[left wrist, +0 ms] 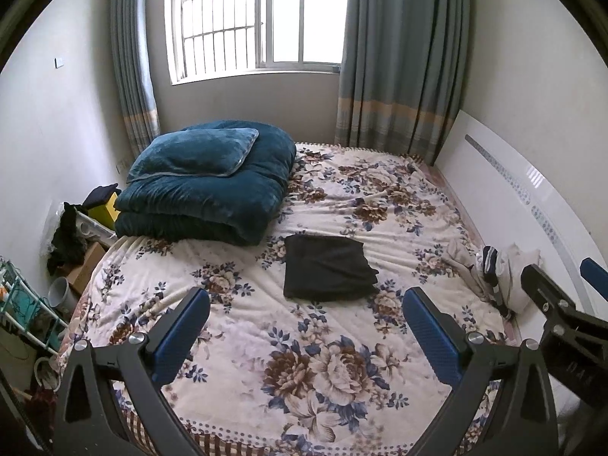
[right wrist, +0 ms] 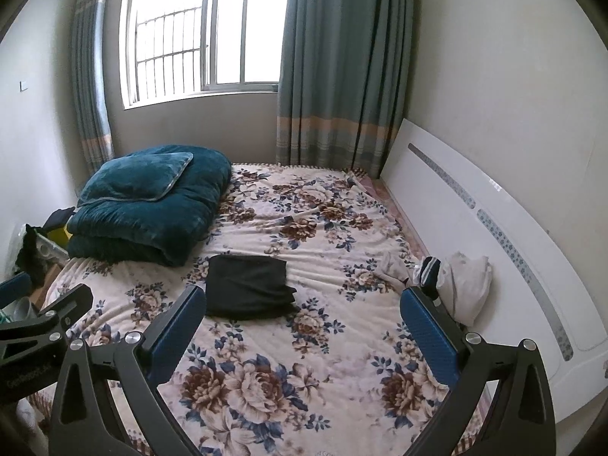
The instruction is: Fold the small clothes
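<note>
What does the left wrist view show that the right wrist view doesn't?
Left only: the floor clutter beside the bed, a grey bucket and a green rack.
Right only: the headboard down to its near end.
Both: the folded black garment on the floral bedspread, the unfolded white clothes, the teal quilt, and both tongs open, holding nothing.

The bed [left wrist: 288,342], spread with a cream floral cover, carries a folded black garment [left wrist: 326,268] near its middle, a folded teal quilt [left wrist: 212,205] topped by a matching pillow [left wrist: 197,154] at the far left, and a heap of pale unfolded clothes [left wrist: 505,269] by the white headboard [left wrist: 524,205] on the right.
</note>
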`<state>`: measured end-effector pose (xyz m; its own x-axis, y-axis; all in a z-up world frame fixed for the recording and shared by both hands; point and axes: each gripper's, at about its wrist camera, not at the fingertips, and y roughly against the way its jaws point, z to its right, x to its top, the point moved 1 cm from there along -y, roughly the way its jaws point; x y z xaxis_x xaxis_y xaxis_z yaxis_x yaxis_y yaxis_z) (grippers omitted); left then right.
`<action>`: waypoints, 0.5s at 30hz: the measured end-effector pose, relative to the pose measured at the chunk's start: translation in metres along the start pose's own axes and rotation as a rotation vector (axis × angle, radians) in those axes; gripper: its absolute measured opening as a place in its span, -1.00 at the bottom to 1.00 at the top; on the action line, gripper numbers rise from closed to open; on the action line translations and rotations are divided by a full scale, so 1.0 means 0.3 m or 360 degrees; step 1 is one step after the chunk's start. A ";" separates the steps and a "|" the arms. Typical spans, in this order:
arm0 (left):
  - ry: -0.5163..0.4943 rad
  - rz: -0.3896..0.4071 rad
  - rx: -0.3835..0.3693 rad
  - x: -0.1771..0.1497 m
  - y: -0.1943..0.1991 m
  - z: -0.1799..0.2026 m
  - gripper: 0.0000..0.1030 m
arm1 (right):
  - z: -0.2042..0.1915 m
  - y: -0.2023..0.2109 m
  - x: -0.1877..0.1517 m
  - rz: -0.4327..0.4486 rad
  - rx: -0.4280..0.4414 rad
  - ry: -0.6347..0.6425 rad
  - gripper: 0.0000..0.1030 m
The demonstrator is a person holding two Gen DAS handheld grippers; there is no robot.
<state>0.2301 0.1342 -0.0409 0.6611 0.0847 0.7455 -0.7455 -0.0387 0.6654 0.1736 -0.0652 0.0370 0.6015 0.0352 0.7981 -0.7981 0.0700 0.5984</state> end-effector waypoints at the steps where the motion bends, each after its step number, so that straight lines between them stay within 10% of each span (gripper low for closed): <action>1: -0.0002 0.0003 0.0004 0.008 -0.001 -0.004 1.00 | 0.000 -0.008 0.011 -0.0005 0.0009 0.0011 1.00; 15: 0.0016 0.0082 0.0032 0.031 0.039 -0.035 1.00 | -0.004 -0.034 0.031 -0.0013 0.0054 0.0050 1.00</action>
<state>0.2265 0.1451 -0.0267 0.6208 0.0922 0.7785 -0.7766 -0.0632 0.6268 0.1873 -0.0645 0.0383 0.6082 0.0662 0.7910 -0.7937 0.0368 0.6072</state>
